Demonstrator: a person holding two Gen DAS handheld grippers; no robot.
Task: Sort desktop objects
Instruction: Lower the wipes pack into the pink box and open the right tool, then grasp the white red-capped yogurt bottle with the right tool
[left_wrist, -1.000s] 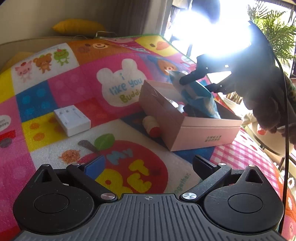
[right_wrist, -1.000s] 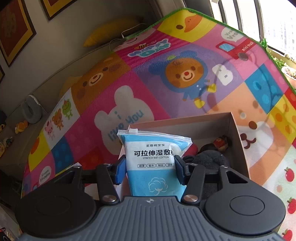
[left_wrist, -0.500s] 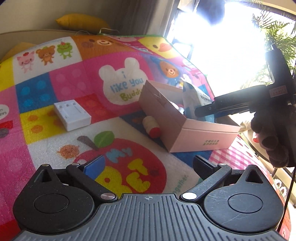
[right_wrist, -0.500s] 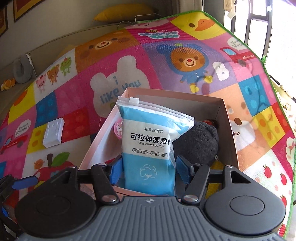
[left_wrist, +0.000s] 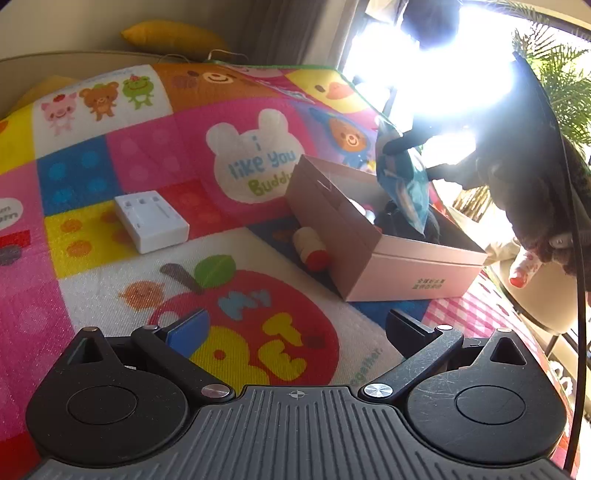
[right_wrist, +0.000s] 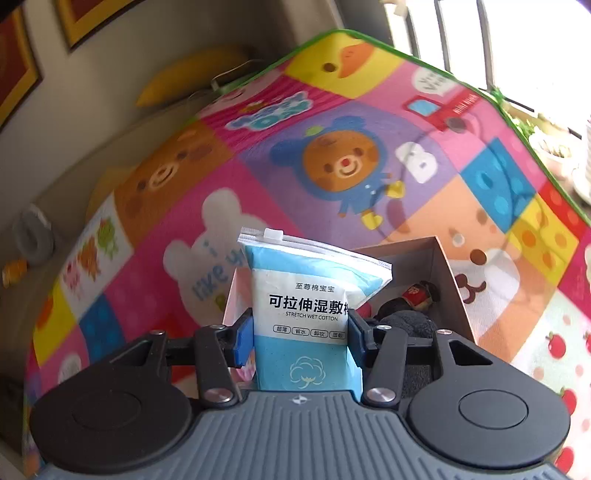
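Observation:
A blue and white wet cotton packet (right_wrist: 306, 314) stands upright between the pads of my right gripper (right_wrist: 300, 330). The jaws are closing and both pads press on its sides. The packet (left_wrist: 404, 184) hangs over the open pink cardboard box (left_wrist: 406, 273), its lower end inside. A dark plush toy (right_wrist: 410, 325) lies in the box (right_wrist: 448, 280). My left gripper (left_wrist: 295, 325) hovers open over the apple print on the mat, holding nothing. A white plastic case (left_wrist: 151, 221) and a small bottle with a red cap (left_wrist: 312, 247) lie on the mat left of the box.
A colourful cartoon play mat (left_wrist: 110, 166) covers the surface. A yellow cushion (left_wrist: 173, 37) lies at the far edge by the wall. A dark-gloved hand (left_wrist: 524, 192) holds the right gripper against the bright window. Palm leaves show at the far right.
Half a second ago the right jaws stood apart around the packet, low over the box. Now they press on it again and the gripper has risen. The left gripper has stayed put.

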